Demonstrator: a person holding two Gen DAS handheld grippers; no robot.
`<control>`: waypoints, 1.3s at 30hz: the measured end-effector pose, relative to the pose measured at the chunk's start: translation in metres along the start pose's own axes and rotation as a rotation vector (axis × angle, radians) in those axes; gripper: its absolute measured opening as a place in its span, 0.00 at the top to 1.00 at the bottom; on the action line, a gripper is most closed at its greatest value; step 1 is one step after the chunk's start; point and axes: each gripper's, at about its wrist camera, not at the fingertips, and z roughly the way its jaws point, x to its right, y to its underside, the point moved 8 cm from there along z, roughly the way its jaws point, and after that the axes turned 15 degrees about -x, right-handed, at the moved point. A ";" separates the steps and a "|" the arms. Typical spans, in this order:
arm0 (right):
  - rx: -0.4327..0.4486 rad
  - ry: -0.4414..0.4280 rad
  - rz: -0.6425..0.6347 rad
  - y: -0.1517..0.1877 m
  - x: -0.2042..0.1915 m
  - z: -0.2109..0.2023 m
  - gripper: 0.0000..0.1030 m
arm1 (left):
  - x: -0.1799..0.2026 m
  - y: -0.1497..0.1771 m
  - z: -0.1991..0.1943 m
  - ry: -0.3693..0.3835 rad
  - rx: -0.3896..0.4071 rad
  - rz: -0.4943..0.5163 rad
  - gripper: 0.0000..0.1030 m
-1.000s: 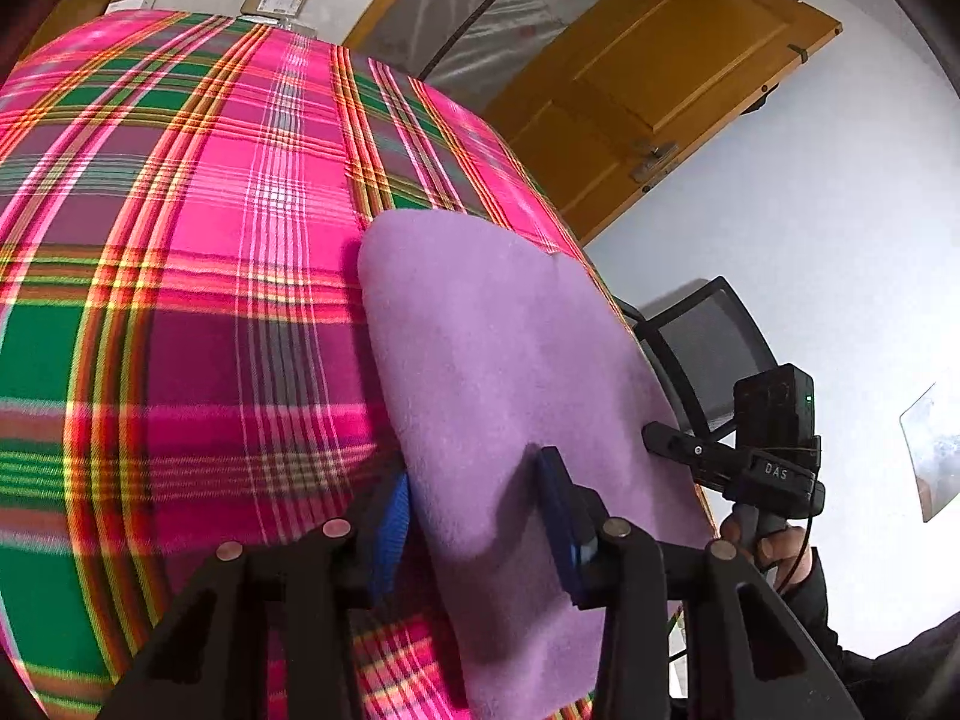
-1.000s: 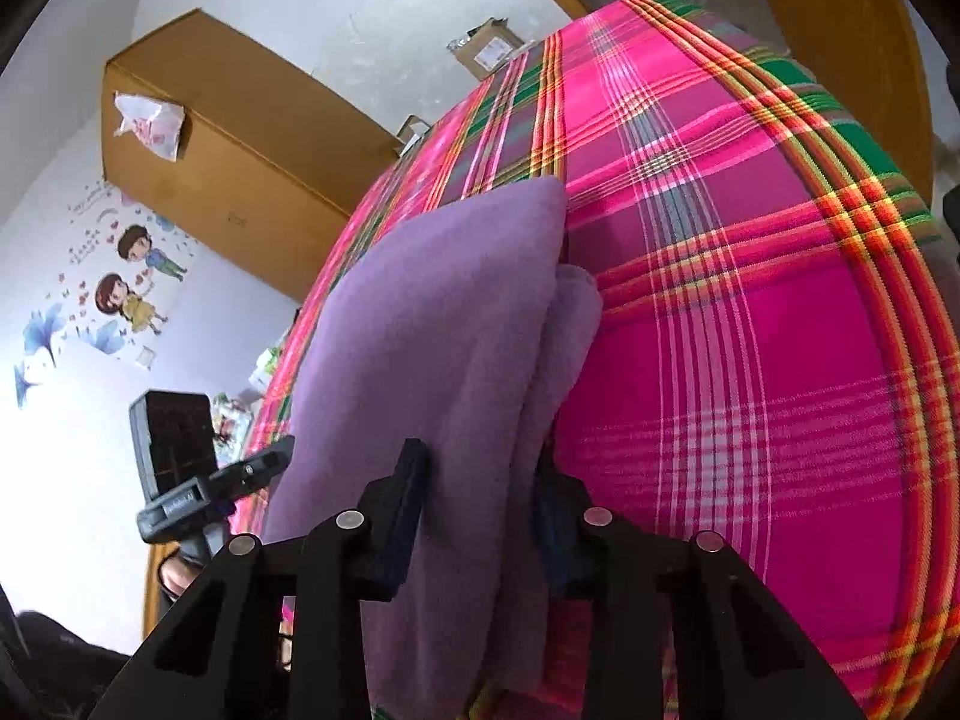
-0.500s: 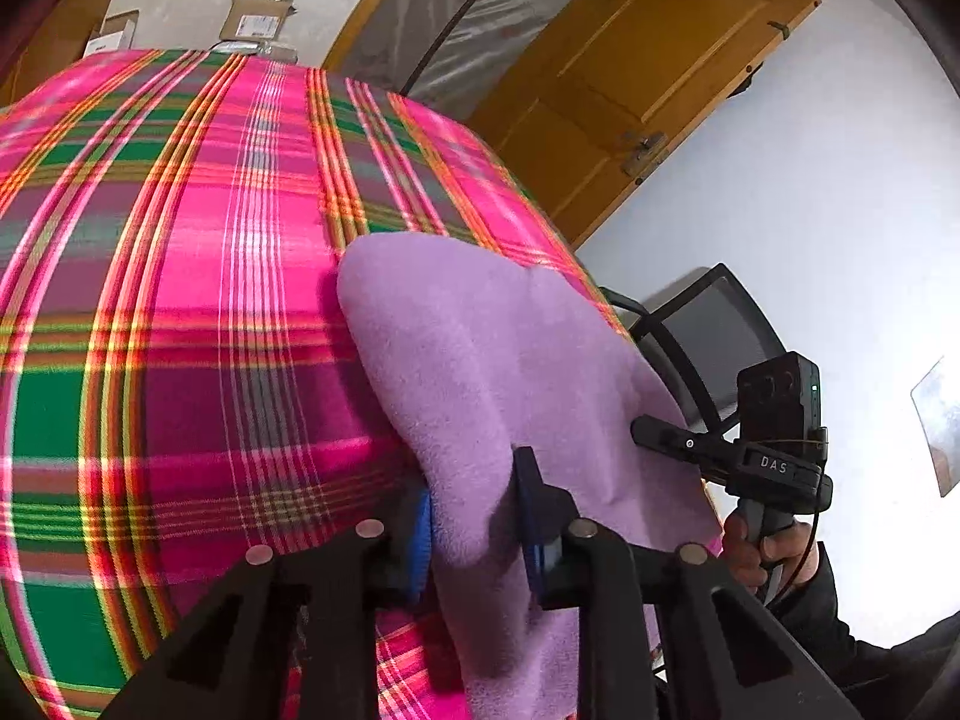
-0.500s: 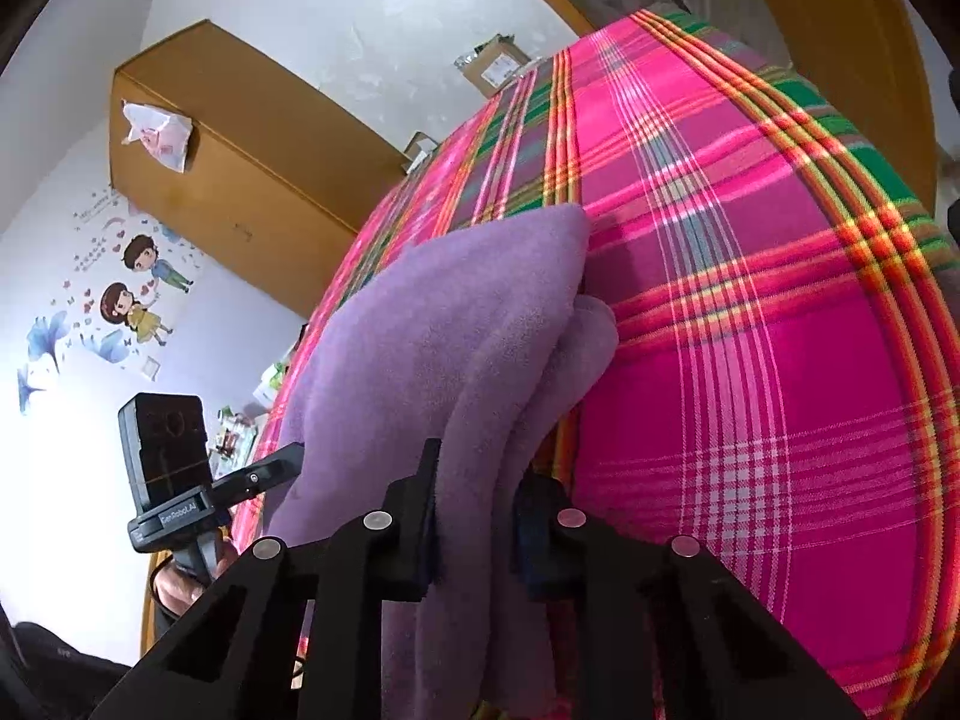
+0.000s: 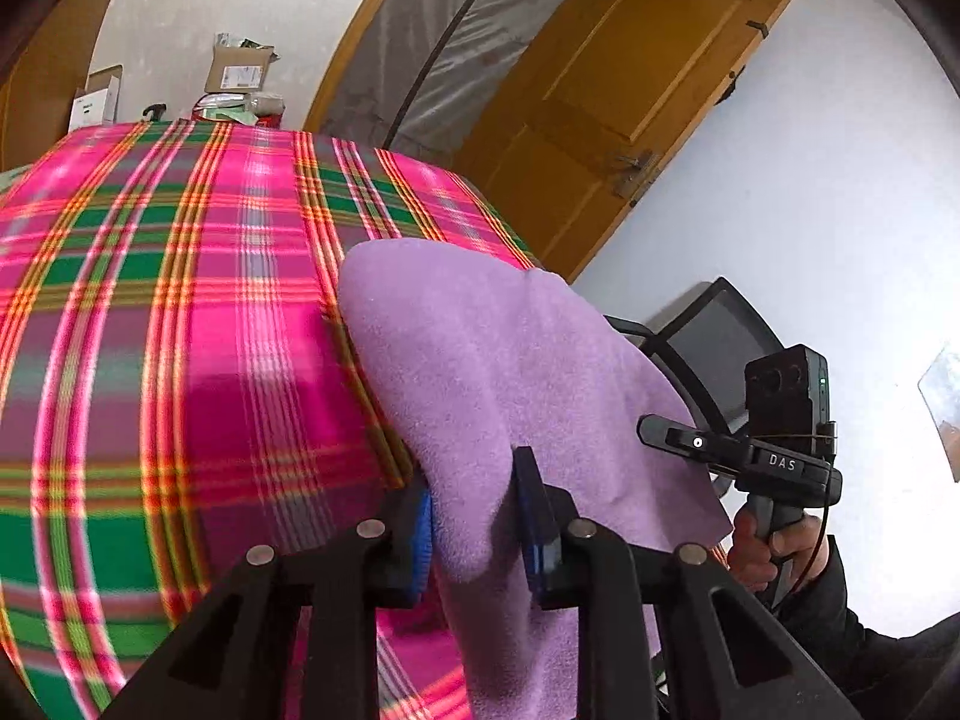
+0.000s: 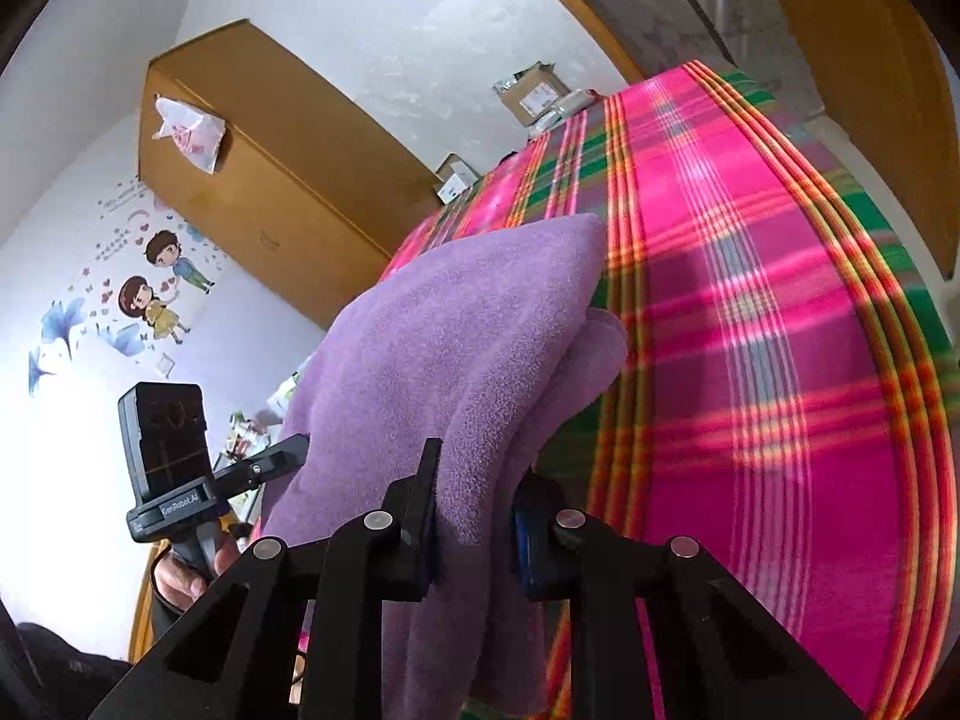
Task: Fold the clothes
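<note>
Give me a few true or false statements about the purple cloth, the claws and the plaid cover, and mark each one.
1. Both claws grip the purple cloth. True: the left claw and the right claw each pinch its near edge.
2. The cloth lies on a plain white sheet. False: it lies on a pink and green plaid cover.
3. The wooden door is shut. False: it stands open.
4. Cardboard boxes sit beyond the cover's far end. True.

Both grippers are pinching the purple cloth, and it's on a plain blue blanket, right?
Not quite. The blanket is pink plaid with green and yellow stripes, not plain blue, as both wrist views show. The left hand-held gripper and right hand-held gripper do pinch the purple cloth.
</note>
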 end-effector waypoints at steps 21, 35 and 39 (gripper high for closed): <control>-0.085 -0.011 -0.022 -0.084 -0.017 0.083 0.81 | -0.087 -0.050 -0.020 -0.081 0.015 -0.064 0.76; -0.170 -0.077 -0.085 -0.152 -0.071 0.200 0.81 | -0.205 -0.080 -0.076 -0.190 0.067 -0.161 0.75; -0.188 -0.096 -0.087 -0.166 -0.086 0.235 0.81 | -0.236 -0.084 -0.089 -0.215 0.076 -0.193 0.75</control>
